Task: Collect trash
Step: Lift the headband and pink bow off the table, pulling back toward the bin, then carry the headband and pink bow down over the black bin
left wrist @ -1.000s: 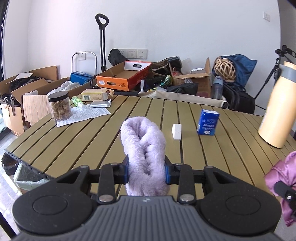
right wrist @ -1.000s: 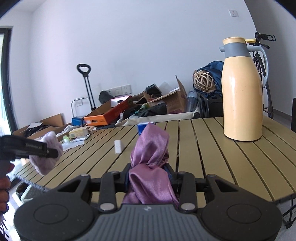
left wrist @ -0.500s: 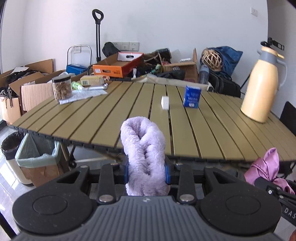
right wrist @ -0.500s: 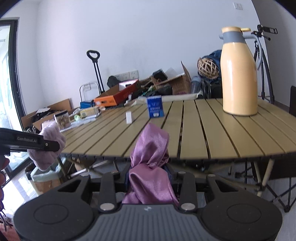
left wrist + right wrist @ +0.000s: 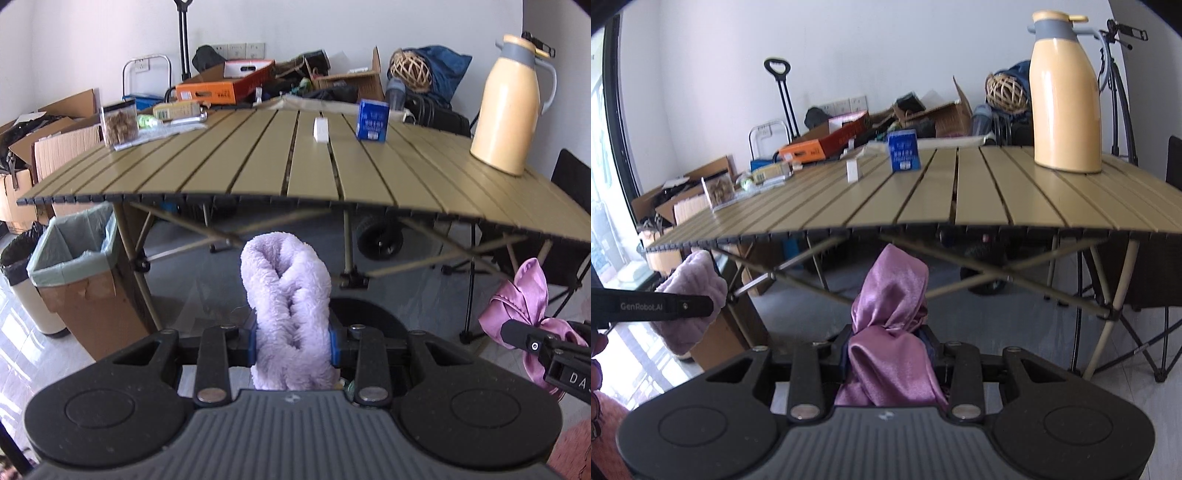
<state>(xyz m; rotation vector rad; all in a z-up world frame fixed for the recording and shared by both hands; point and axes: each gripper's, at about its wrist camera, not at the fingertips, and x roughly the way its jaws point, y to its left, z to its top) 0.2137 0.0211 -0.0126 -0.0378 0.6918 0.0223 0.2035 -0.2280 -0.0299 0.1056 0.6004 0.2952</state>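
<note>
My left gripper (image 5: 293, 341) is shut on a fluffy lilac cloth (image 5: 286, 295) that stands up between its blue pads. My right gripper (image 5: 890, 349) is shut on a shiny purple satin cloth (image 5: 892, 314). Both are held in front of the slatted table's near edge and below its top. A cardboard bin lined with a pale green bag (image 5: 79, 266) stands on the floor at the left, beside a table leg. In the left wrist view the satin cloth (image 5: 524, 295) and the right gripper show at the right edge. The right wrist view shows the lilac cloth (image 5: 690, 295) at its left.
On the slatted table (image 5: 258, 170) stand a blue carton (image 5: 372, 120), a small white box (image 5: 320, 129), a yellow thermos jug (image 5: 508, 103) and a jar of snacks (image 5: 119, 123) on paper. A dark-lined round bin (image 5: 18, 273) stands left of the cardboard bin. Boxes and bags crowd the back wall.
Both grippers have drawn back from over the table and dropped below its near edge, each still holding its cloth. The lined bin has come into the left wrist view.
</note>
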